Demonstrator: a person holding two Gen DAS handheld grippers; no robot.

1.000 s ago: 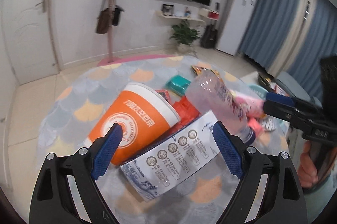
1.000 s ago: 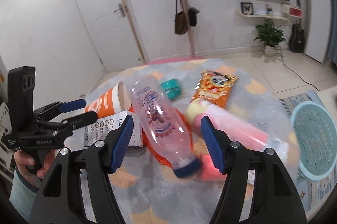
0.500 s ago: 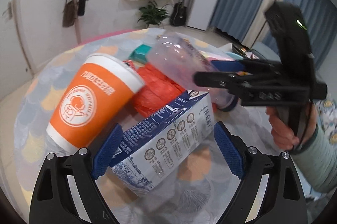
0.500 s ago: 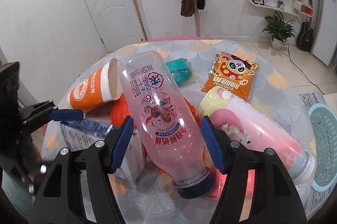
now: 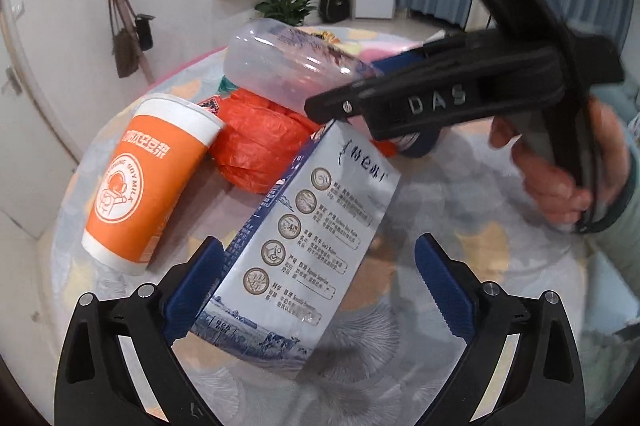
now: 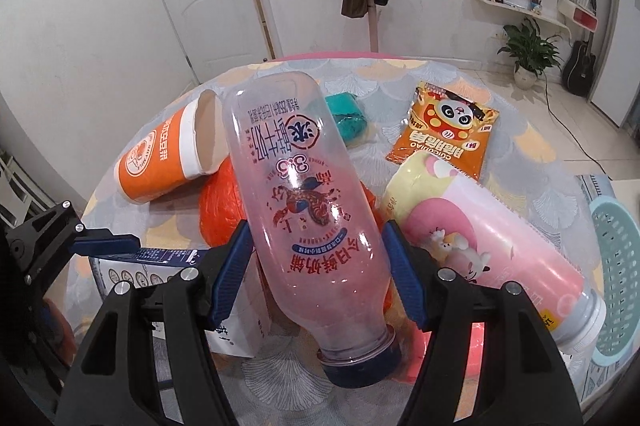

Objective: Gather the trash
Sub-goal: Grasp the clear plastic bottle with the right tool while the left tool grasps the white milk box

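Observation:
A blue-and-white milk carton (image 5: 304, 250) lies on the round table between the fingers of my open left gripper (image 5: 316, 286); the left pad (image 5: 192, 286) is at its side, the right pad stands apart. A clear plastic bottle with a blue cap (image 6: 304, 193) lies tilted between the fingers of my right gripper (image 6: 316, 262), whose pads sit at its sides; the bottle rests on the pile. It also shows in the left wrist view (image 5: 288, 65). An orange paper cup (image 5: 148, 177) lies on its side by an orange plastic bag (image 5: 260, 145).
A pink-and-yellow bottle (image 6: 480, 246), a panda snack bag (image 6: 444, 129) and a teal packet (image 6: 348, 117) lie on the patterned tablecloth (image 6: 520, 145). A light-blue basket (image 6: 616, 266) stands off the table's right edge. My left gripper shows at the left in the right wrist view (image 6: 104, 246).
Both grippers moved in toward the pile. The left gripper came around the milk carton; the right gripper came around the clear bottle and its fingers narrowed to the bottle's sides.

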